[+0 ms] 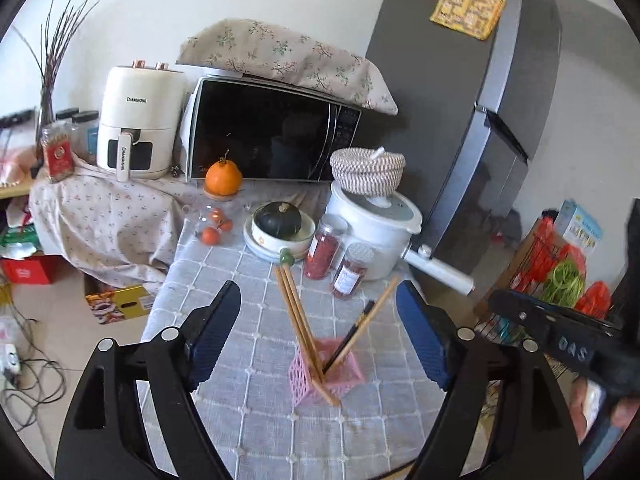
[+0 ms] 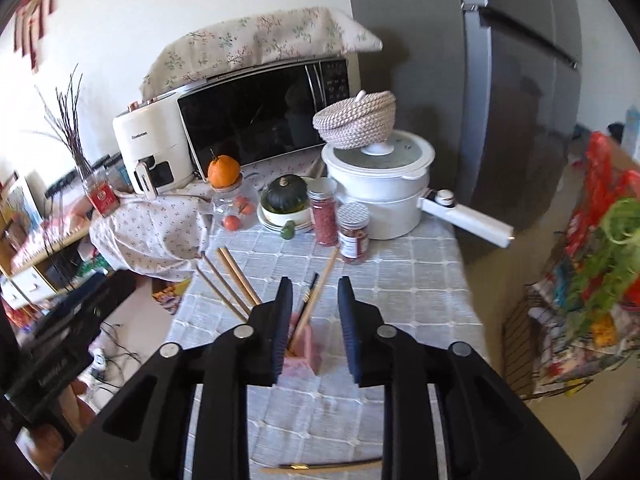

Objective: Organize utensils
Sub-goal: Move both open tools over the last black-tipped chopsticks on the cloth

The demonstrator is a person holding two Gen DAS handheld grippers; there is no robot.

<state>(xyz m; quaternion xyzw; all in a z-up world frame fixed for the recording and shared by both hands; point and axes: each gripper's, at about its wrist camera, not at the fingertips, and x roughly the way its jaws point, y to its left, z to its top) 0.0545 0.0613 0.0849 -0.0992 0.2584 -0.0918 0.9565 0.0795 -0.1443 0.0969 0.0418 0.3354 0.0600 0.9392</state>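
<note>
1. Left tongs (image 1: 318,308): spread wide, nothing between them, hanging over the counter (image 1: 224,276) with its gray checked cloth.
2. Right tongs (image 2: 313,292): spread but narrower than the left, nothing pinched. The tips sit just above the holder.
3. Pink mesh holder (image 1: 320,372) stands upright on the counter, dead center between the left tongs.
4. Wooden chopsticks (image 1: 292,304) stand in the holder, fanned toward 11 o'clock. One more wooden stick (image 1: 380,304) and a dark one (image 1: 354,330) lean toward 1 o'clock.
5. Right wrist view: a loose pair of chopsticks (image 2: 320,466), one dark and one wooden, lies flat on the cloth at 6 o'clock, near the bottom edge and well apart from the holder (image 2: 304,346).
6. Behind the holder at 12 o'clock: two red spice jars (image 1: 340,256), a bowl with a dark squash (image 1: 278,220), a white pot (image 1: 372,224) with a woven basket (image 1: 367,170) on its lid.
7. Further back: microwave (image 1: 264,140), air fryer (image 1: 138,120) at 10 o'clock, fridge (image 1: 460,100) at 2 o'clock.
</note>
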